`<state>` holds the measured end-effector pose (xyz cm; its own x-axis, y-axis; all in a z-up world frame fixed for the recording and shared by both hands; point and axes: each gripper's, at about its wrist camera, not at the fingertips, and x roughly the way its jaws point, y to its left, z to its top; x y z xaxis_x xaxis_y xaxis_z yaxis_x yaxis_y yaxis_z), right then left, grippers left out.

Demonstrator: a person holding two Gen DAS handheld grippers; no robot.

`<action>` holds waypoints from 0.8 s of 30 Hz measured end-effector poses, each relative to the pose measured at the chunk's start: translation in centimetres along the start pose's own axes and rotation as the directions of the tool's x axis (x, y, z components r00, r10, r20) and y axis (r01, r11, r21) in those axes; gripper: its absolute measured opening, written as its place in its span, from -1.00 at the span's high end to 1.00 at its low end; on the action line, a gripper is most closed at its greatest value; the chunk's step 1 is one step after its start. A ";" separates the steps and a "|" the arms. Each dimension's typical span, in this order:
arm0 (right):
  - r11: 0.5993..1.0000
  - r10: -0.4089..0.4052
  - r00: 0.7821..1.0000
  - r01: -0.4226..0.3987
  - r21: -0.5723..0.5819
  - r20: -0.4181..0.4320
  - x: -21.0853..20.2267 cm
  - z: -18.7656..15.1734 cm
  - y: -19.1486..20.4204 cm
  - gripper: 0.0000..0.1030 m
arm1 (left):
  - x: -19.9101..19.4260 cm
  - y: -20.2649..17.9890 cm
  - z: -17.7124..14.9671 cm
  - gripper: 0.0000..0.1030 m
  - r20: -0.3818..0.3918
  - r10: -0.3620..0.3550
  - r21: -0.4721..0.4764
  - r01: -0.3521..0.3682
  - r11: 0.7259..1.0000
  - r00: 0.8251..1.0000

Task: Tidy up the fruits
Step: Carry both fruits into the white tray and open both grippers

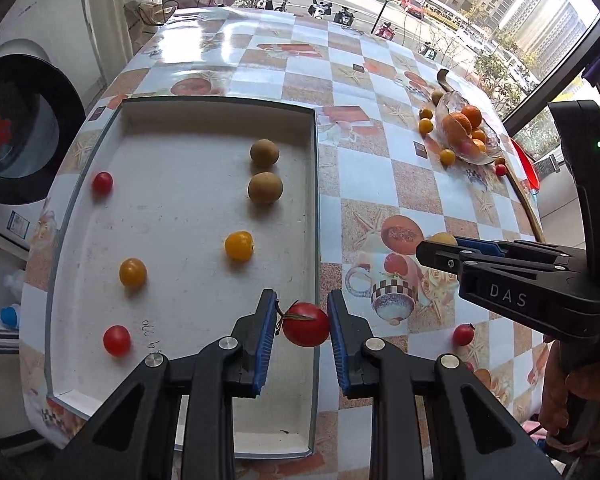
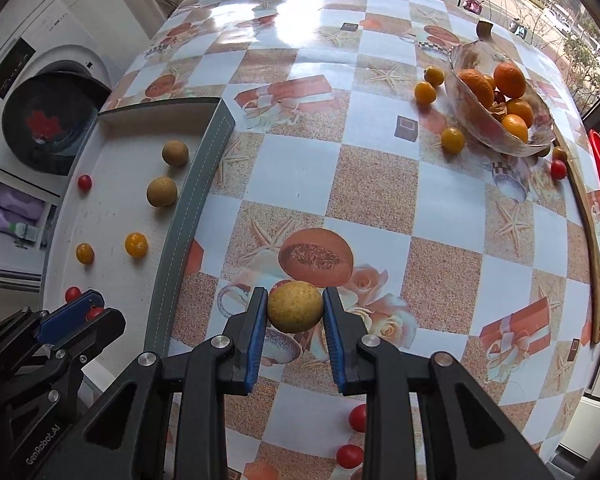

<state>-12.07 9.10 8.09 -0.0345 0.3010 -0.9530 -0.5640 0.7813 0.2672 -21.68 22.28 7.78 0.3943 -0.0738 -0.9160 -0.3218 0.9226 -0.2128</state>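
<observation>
My left gripper (image 1: 302, 322) is shut on a red cherry tomato (image 1: 306, 324) and holds it over the right edge of the shallow white tray (image 1: 314, 184). In the tray lie two brown longans (image 1: 264, 153), two yellow tomatoes (image 1: 239, 245) and two red tomatoes (image 1: 117, 340). My right gripper (image 2: 295, 307) is shut on a tan longan (image 2: 295, 306) above the tablecloth, right of the tray (image 2: 195, 200). The left gripper also shows in the right wrist view (image 2: 79, 312), and the right gripper in the left wrist view (image 1: 440, 254).
A glass bowl (image 2: 500, 140) of oranges stands at the far right, with loose yellow tomatoes (image 2: 452, 140) and red ones (image 2: 558, 169) around it. Red tomatoes (image 2: 350, 456) lie on the near tablecloth. A washing machine (image 1: 15, 140) stands left of the table.
</observation>
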 end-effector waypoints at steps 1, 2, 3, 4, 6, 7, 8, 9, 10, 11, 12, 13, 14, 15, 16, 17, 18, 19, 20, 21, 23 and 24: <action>1.000 0.000 1.000 0.000 -0.004 0.000 0.0 0.0 0.2 0.42 | -0.1 0.2 0.0 0.46 0.002 0.001 -0.005 0.000 1.000 1.000; 1.000 0.000 1.000 0.000 -0.009 0.000 0.0 0.1 0.4 0.42 | -0.1 0.4 -0.1 0.46 0.004 0.001 -0.009 -0.001 1.000 1.000; 1.000 0.000 1.000 0.000 -0.014 0.000 0.0 0.1 0.6 0.42 | -0.2 0.6 -0.1 0.46 0.006 0.002 -0.012 -0.002 1.000 1.000; 1.000 0.000 1.000 0.000 -0.018 -0.001 0.0 0.2 0.8 0.42 | -0.3 0.8 -0.2 0.46 0.008 0.004 -0.016 -0.004 1.000 1.000; 1.000 0.001 1.000 -0.001 -0.026 -0.001 0.1 0.3 1.2 0.42 | -0.4 1.2 -0.3 0.46 0.009 0.006 -0.024 -0.006 1.000 1.000; 1.000 0.001 1.000 -0.001 -0.031 -0.001 0.1 0.4 1.4 0.42 | -0.4 1.4 -0.3 0.46 0.010 0.008 -0.027 -0.008 1.000 1.000; 0.999 0.001 1.000 -0.001 -0.035 -0.002 0.1 0.4 1.7 0.42 | -0.4 1.6 -0.4 0.46 0.011 0.009 -0.031 -0.009 0.999 1.000; 0.999 0.001 1.000 -0.002 -0.040 -0.001 0.1 0.5 1.9 0.42 | -0.4 1.8 -0.4 0.46 0.011 0.011 -0.035 -0.011 0.999 1.000; 0.999 0.002 1.000 -0.002 -0.045 -0.001 0.0 0.6 2.1 0.41 | -0.5 2.0 -0.5 0.46 0.011 0.013 -0.039 -0.012 0.999 1.000; 0.999 0.002 1.000 -0.002 -0.050 0.000 0.0 0.7 2.4 0.42 | -0.5 2.3 -0.5 0.46 0.011 0.014 -0.042 -0.013 0.999 1.000; 0.999 0.003 1.000 -0.003 -0.054 0.000 0.0 0.8 2.6 0.42 | -0.5 2.5 -0.6 0.46 0.011 0.016 -0.046 -0.015 0.999 1.000; 0.998 0.003 1.000 -0.003 -0.058 0.001 0.0 0.9 2.8 0.42 | -0.5 2.7 -0.7 0.46 0.010 0.017 -0.050 -0.017 0.999 1.000; 0.998 0.004 1.000 -0.004 -0.063 0.002 -0.1 1.0 3.1 0.42 | -0.5 2.9 -0.8 0.46 0.010 0.019 -0.053 -0.019 0.998 1.000; 0.998 0.005 1.000 -0.005 -0.067 0.004 -0.1 1.1 3.3 0.42 | -0.5 3.2 -0.9 0.46 0.009 0.021 -0.056 -0.021 0.998 1.000; 0.997 0.007 1.000 -0.007 -0.071 0.005 -0.2 1.2 3.5 0.42 | -0.5 3.4 -1.0 0.46 0.008 0.023 -0.060 -0.023 0.998 1.000; 0.997 0.010 1.000 -0.010 -0.074 0.006 -0.2 1.3 3.8 0.42 | -0.5 3.6 -1.0 0.46 0.006 0.025 -0.063 -0.025 0.998 1.000; 0.997 0.014 1.000 -0.013 -0.078 0.007 -0.2 1.4 4.0 0.42 | -0.4 3.8 -1.2 0.46 0.005 0.028 -0.067 -0.028 0.997 1.000; 0.997 0.018 1.000 -0.017 -0.081 0.007 -0.2 1.6 4.2 0.42 | -0.4 4.1 -1.3 0.46 0.003 0.032 -0.071 -0.032 0.997 0.999; 0.996 0.024 1.000 -0.023 -0.083 0.007 -0.2 1.7 4.5 0.42 | -0.2 4.3 -1.4 0.46 0.001 0.038 -0.072 -0.038 0.997 0.999; 0.996 0.031 0.999 -0.030 -0.085 0.007 -0.2 1.9 4.8 0.41 | -0.1 4.5 -1.6 0.46 -0.002 0.045 -0.073 -0.045 0.996 0.999; 0.995 0.047 0.999 -0.046 -0.089 0.006 -0.1 2.1 5.4 0.41 | 0.2 4.9 -1.9 0.46 -0.009 0.058 -0.069 -0.058 0.996 0.998; 0.994 0.055 0.998 -0.054 -0.091 0.005 0.0 2.2 5.7 0.41 | 0.4 5.1 -2.0 0.46 -0.015 0.063 -0.068 -0.064 0.996 0.998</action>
<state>-13.48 14.75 9.94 -0.0613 0.3460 -0.9362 -0.6339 0.7111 0.3043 -24.88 26.14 5.62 0.3605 -0.0208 -0.9325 -0.4039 0.8977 -0.1761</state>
